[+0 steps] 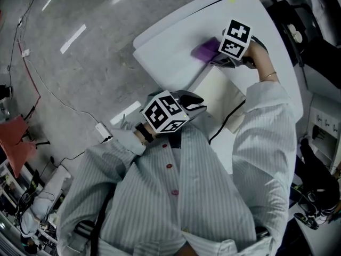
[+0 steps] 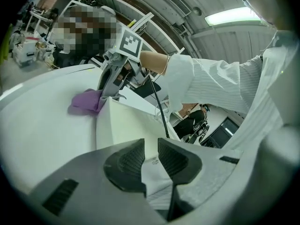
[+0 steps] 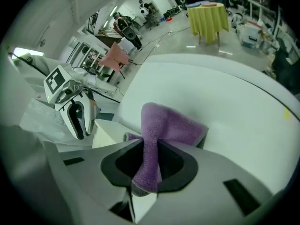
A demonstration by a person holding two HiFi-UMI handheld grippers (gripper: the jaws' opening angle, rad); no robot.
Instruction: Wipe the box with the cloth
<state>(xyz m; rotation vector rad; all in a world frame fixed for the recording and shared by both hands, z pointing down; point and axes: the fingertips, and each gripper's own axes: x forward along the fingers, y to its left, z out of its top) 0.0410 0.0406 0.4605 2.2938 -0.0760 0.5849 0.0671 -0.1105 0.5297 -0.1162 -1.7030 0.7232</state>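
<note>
A purple cloth (image 1: 205, 49) lies bunched on the white table (image 1: 170, 41), against the far end of a white box (image 1: 224, 92). My right gripper (image 1: 218, 60) is shut on it. In the right gripper view a fold of the cloth (image 3: 171, 125) stands pinched between the jaws of the right gripper (image 3: 150, 158), with the box (image 3: 105, 132) just to the left. My left gripper (image 1: 200, 103) hovers near my chest at the box's near end, touching nothing. In the left gripper view its jaws (image 2: 151, 156) stand almost together and bare, facing the box (image 2: 126, 125) and the cloth (image 2: 86, 102).
A black cable (image 1: 226, 121) runs from the right gripper across the box toward my sleeve. The table's curved edge drops to a grey floor with cables and a red chair (image 1: 13, 137). A yellow-covered table (image 3: 208, 13) stands far off.
</note>
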